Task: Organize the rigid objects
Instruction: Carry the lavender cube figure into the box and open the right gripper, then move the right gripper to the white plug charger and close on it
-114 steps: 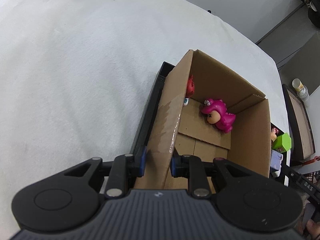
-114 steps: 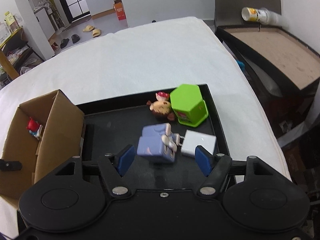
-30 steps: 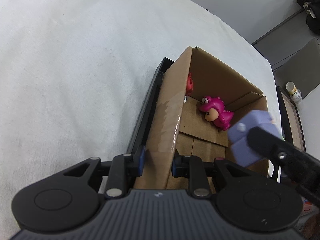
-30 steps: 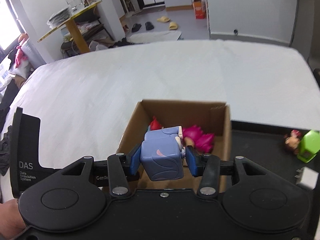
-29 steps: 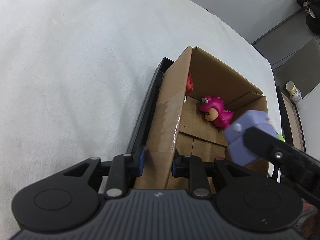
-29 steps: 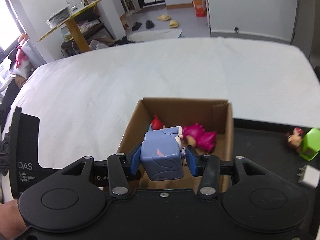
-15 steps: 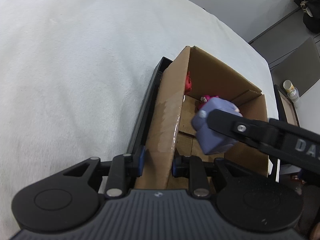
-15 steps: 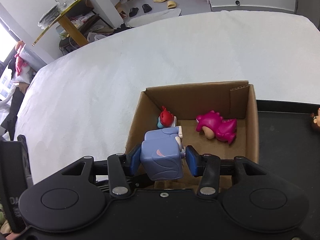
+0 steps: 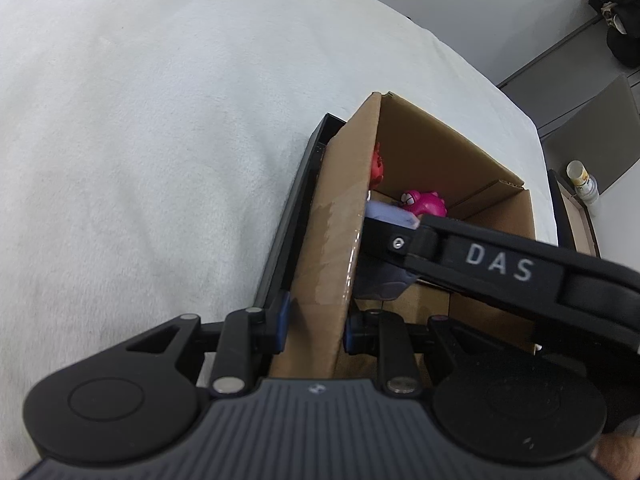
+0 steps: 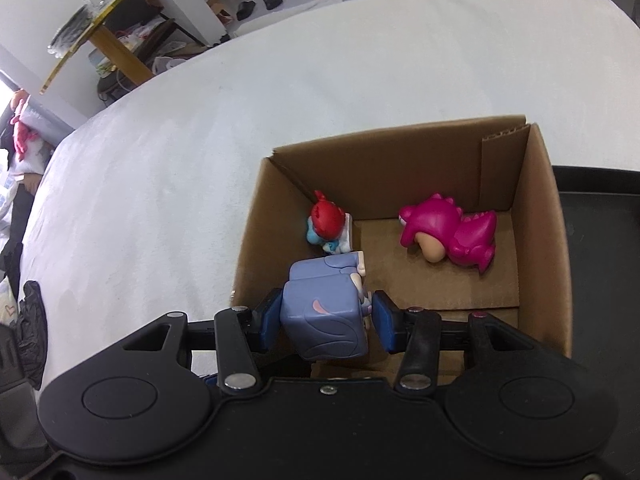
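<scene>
Right wrist: white tablecloth, cluttered room behind.

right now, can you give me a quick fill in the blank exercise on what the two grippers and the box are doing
1. The left gripper is shut on a wall of the ____ box.
2. The toy between the fingers of the right gripper, whose jaws are opening, is a ____ cube toy.
3. The dinosaur toy lying on the box floor is ____ in colour.

Missing words: cardboard; purple; pink
</scene>
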Tool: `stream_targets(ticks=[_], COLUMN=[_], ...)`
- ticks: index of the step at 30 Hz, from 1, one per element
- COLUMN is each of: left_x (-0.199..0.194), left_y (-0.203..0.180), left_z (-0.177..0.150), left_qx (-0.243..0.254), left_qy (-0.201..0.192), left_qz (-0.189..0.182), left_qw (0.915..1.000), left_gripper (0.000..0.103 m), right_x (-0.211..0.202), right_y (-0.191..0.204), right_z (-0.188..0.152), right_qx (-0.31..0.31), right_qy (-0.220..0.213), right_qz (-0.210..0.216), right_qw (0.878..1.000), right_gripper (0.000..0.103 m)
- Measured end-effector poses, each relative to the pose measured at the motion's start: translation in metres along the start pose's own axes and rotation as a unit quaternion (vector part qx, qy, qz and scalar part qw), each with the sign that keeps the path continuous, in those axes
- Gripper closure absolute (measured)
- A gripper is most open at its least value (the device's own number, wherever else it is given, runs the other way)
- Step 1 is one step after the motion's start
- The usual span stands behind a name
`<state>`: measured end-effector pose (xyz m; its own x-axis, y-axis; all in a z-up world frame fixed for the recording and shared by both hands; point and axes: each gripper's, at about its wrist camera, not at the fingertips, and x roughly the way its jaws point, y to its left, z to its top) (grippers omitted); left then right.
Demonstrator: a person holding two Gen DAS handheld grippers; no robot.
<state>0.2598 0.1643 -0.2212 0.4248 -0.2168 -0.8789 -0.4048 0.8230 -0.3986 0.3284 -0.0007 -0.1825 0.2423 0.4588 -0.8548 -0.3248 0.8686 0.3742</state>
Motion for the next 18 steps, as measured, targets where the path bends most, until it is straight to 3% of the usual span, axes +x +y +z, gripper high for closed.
stream_targets(ticks=[18], left_x=[-0.001], left_y=[0.002], left_z=[0.000], left_qx=[-0.008], left_qy=[-0.001], left_qz=[-0.002], left_qw=[1.0000], left_gripper=[0.078], right_x=[-0.047], right_y=[-0.018], right_z=[-0.006], right_qx=[0.014], right_qy=[-0.031], right_qz=[0.008], right_qw=[0.999], right_gripper=[0.053])
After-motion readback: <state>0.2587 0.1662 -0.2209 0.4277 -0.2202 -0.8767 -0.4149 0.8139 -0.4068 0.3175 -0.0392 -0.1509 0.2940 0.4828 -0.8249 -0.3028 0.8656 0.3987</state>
